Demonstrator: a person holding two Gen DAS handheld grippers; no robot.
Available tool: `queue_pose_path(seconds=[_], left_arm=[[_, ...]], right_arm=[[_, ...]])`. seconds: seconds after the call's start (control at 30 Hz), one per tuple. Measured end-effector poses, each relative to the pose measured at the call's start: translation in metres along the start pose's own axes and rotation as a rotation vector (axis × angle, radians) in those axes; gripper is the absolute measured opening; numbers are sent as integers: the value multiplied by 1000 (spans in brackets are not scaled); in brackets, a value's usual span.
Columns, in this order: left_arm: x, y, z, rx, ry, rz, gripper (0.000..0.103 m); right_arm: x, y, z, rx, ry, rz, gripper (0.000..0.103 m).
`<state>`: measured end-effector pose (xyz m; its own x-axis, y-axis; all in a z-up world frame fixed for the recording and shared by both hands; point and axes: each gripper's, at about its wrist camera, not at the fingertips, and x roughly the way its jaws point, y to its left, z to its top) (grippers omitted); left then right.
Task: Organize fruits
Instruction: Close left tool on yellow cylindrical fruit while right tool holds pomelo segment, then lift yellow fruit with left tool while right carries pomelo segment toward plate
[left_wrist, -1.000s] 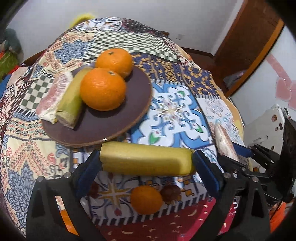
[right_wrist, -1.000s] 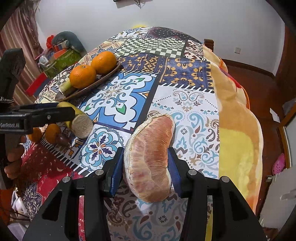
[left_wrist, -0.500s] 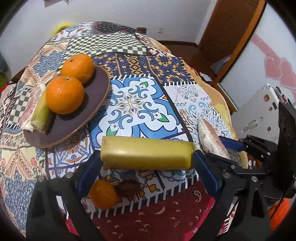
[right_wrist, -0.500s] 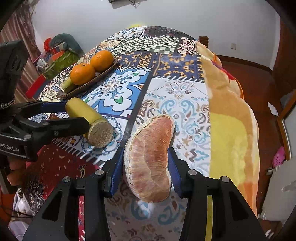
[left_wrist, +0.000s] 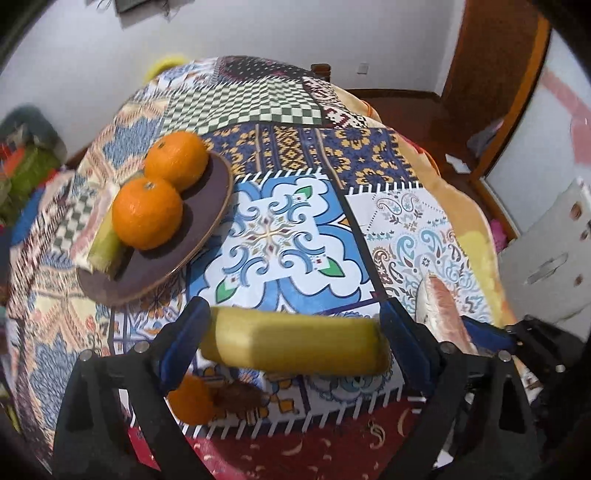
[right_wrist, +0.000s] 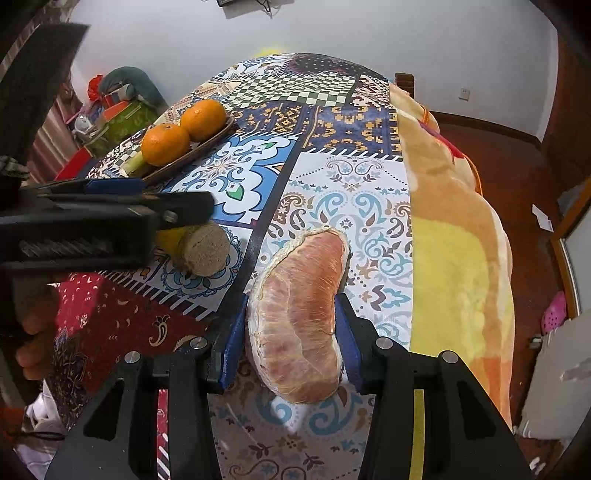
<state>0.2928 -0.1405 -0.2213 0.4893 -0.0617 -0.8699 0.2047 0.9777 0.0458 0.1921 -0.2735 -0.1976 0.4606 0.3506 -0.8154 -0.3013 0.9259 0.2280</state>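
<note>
A patterned patchwork tablecloth (left_wrist: 288, 236) covers the table and fills most of both views. On it, toward the far left of the cloth's blue-and-white medallion square, sits a round dark brown plate (left_wrist: 207, 221); the medallion square lies between the plate and both grippers. The plate carries two oranges (left_wrist: 147, 212) touching each other, and behind the nearer orange a greenish-yellow cane piece (left_wrist: 105, 243) lies at the plate's left edge with a pale pink fruit segment partly hidden beside it. The right gripper (right_wrist: 291, 332), well apart from the plate on its right and nearer the camera, has its blue-padded fingers pinching a peeled pomelo segment (right_wrist: 299, 317) by its two broad faces, holding it upright above the paisley square of the cloth. The left gripper (left_wrist: 295, 341), nearer to the plate than the right one, has its fingers spread wide and clamped on the two cut ends of a yellow sugarcane section (left_wrist: 295, 343), which lies crosswise between them, clear of the cloth. Below that section, on the cloth's near edge on the plate's side, rest a small orange (left_wrist: 190, 400) and, touching it, a dark brown fruit (left_wrist: 236, 395). A bare hand (right_wrist: 35, 332) grips the left gripper's handle.
</note>
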Motion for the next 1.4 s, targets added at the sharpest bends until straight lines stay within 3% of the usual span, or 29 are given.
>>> queue_pose_path(seconds=[0.13,0.33,0.53,0.63,0.77,0.9,1.2,1.4], left_arm=[[8,-9,-3,74,-7,31,92],[-4,-11,-14,147,-28,-54,68],[-26,-8,-34,207,-58,-54,65],[-34,5,-45,179,-44,-67,63],[-35,24,-58,109,8,-119,53],[-37,34,-64,65,18,-131,51],[-28,42,-39,-43,43,-209,50],[-11,49,-23,-89,78,-206,50]], right_arm=[[-1,-1,-1,-4,2,5,43],[-2,-1,-3,-9,2,3,43],[-5,2,-6,-14,7,-5,43],[-6,2,-8,-16,11,-10,43],[-7,5,-10,-19,16,-16,43],[-8,7,-10,-19,18,-20,43],[-5,13,-9,-25,16,-11,43],[-4,16,-8,-32,8,0,43]])
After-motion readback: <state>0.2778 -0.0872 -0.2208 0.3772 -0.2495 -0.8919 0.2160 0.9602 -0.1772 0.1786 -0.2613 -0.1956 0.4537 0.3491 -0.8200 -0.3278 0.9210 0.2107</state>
